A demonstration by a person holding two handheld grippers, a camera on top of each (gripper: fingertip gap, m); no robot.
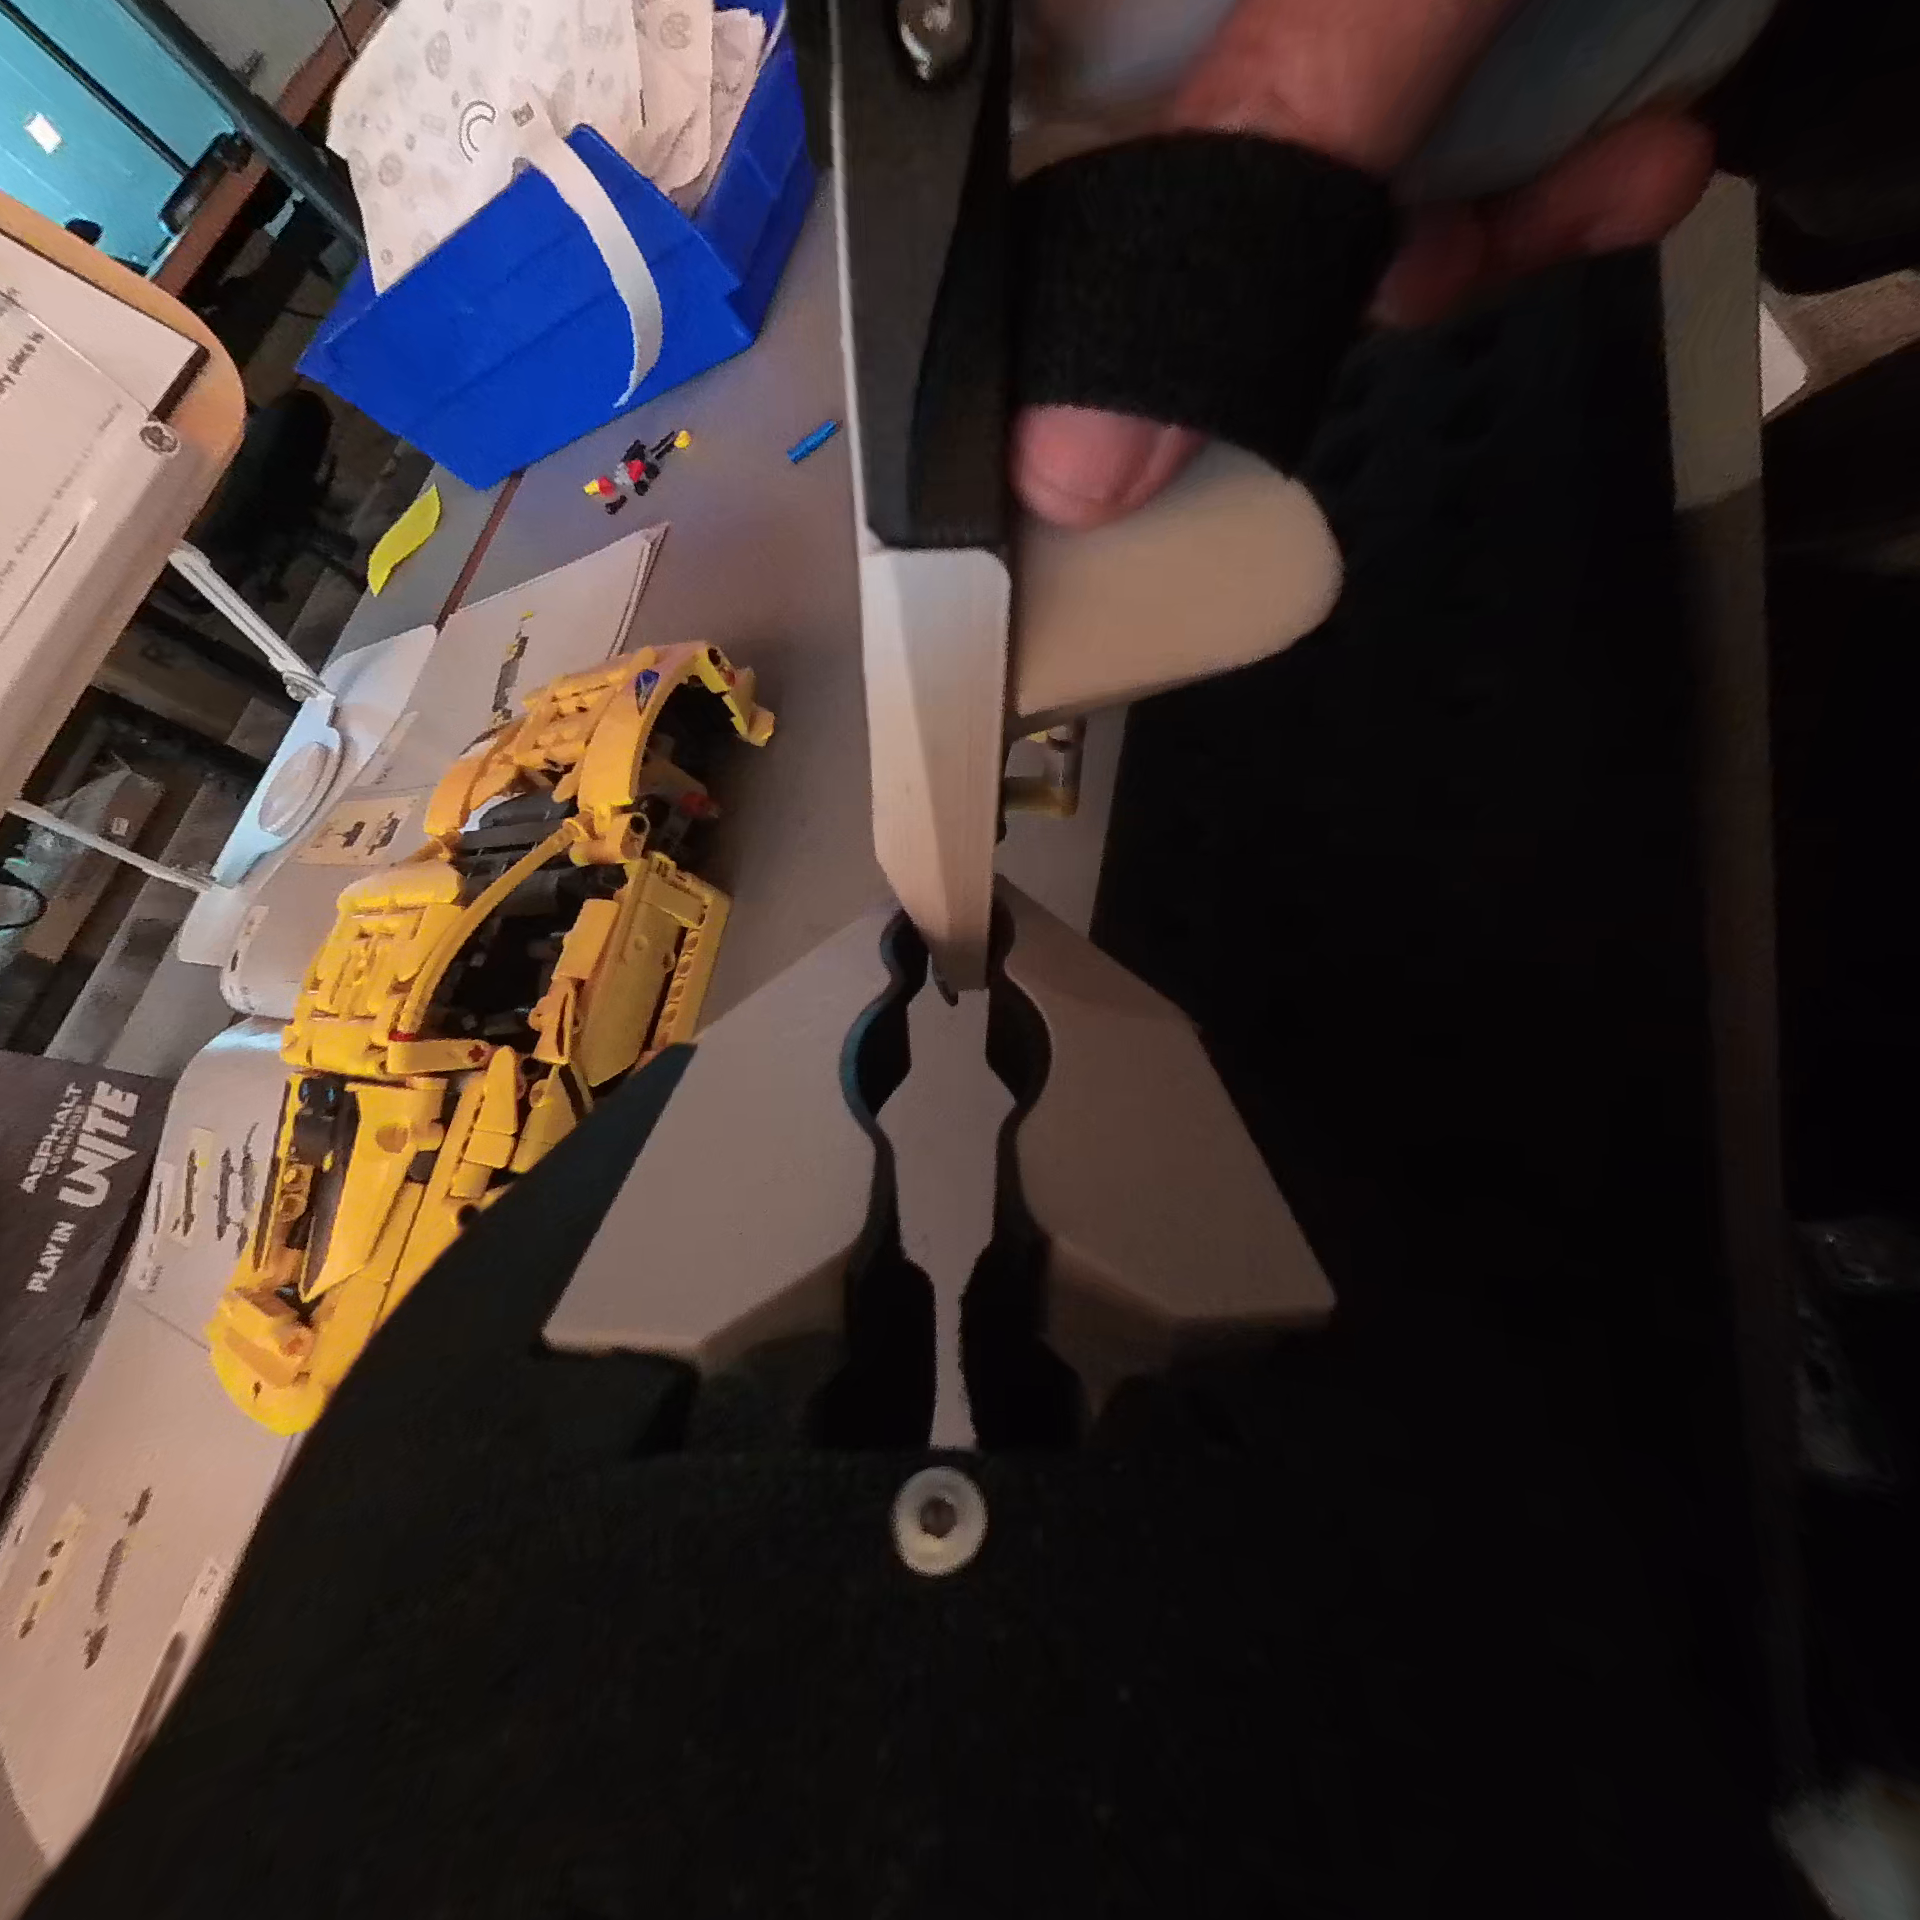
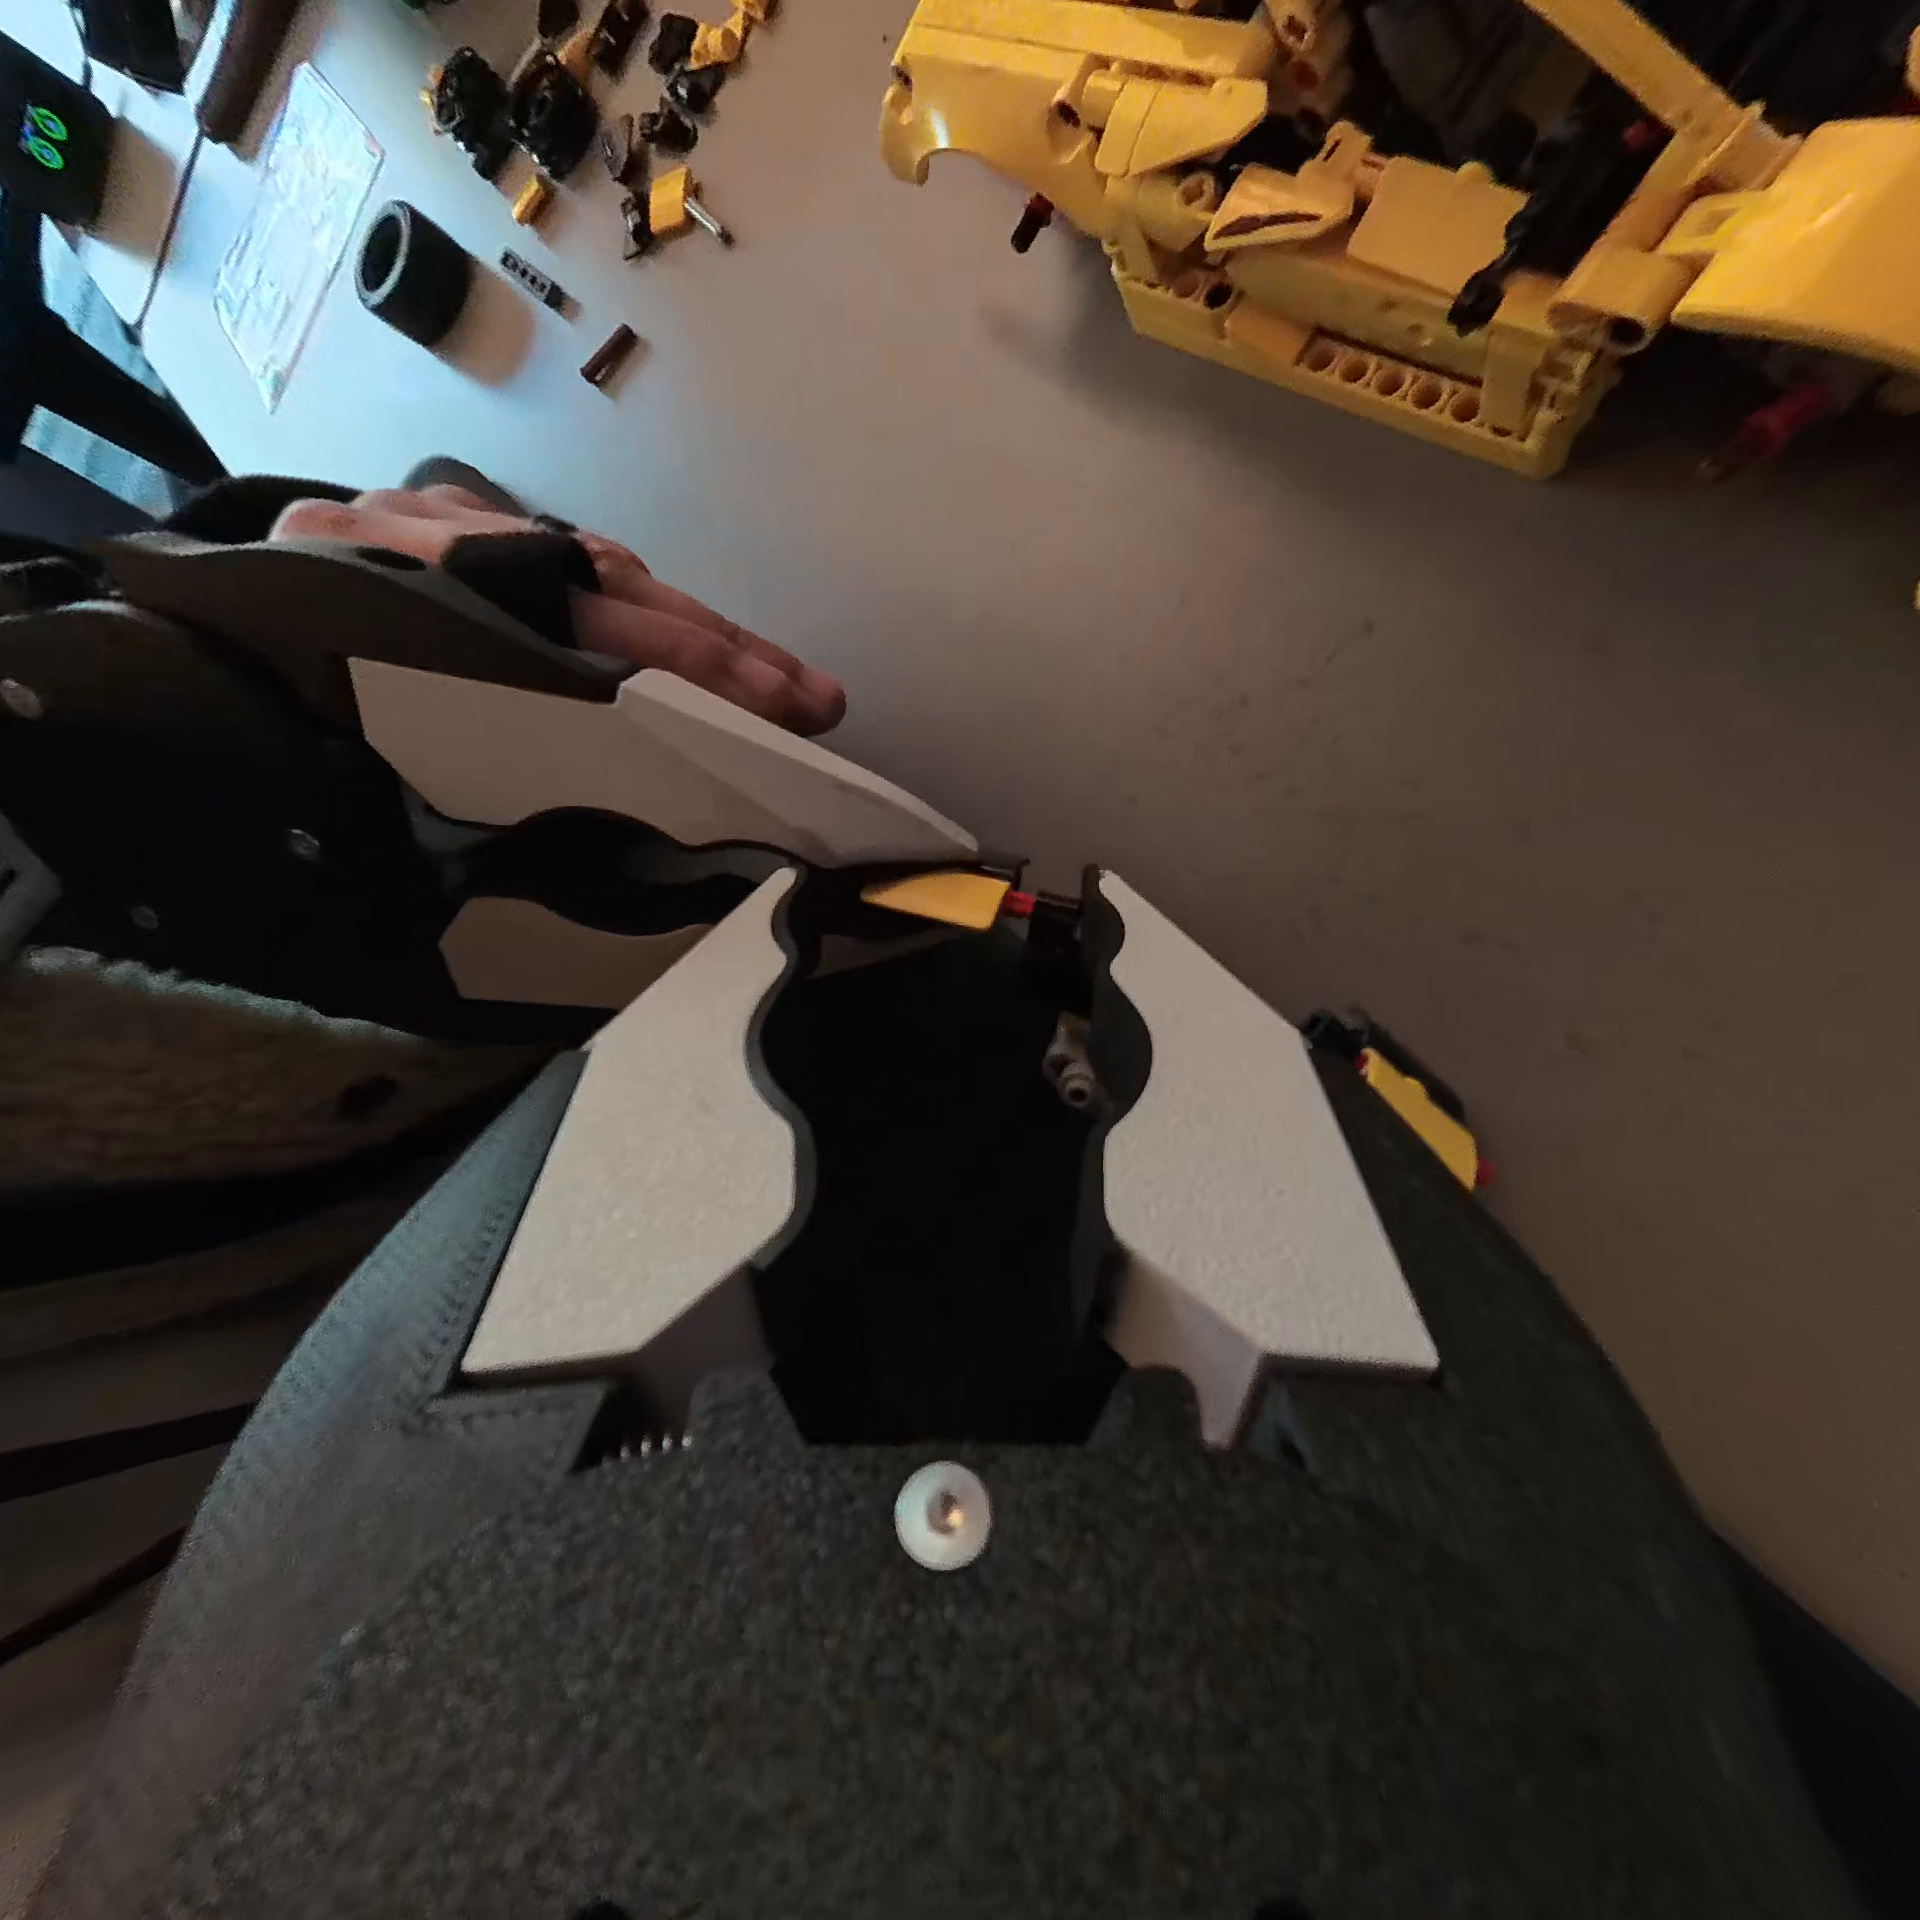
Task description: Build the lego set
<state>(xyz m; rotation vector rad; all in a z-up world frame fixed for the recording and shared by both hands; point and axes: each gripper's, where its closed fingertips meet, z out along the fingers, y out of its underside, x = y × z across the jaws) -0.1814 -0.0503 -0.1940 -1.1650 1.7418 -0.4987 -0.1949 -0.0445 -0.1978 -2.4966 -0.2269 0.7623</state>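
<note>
Yellow and small, a lego piece point(image 2: 940, 899) with a red pin sat pinched in the left gripper point(image 2: 992, 868), right between the wide-open fingers of the right gripper point(image 2: 940, 894). Behind them the yellow lego car point(image 1: 488, 997) rested on the grey table point(image 2: 1039, 582), near scattered black parts point(image 2: 582, 104).

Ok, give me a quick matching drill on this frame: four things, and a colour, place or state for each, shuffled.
Things:
1. car
2. bin
3. tyre
4. yellow piece

Descriptions:
a. blue, stuffed with paper bags
b. pinched in the left fingers
c. half-built, on the table
d. black, loose on the table

Pairs: 1-c, 2-a, 3-d, 4-b
</note>
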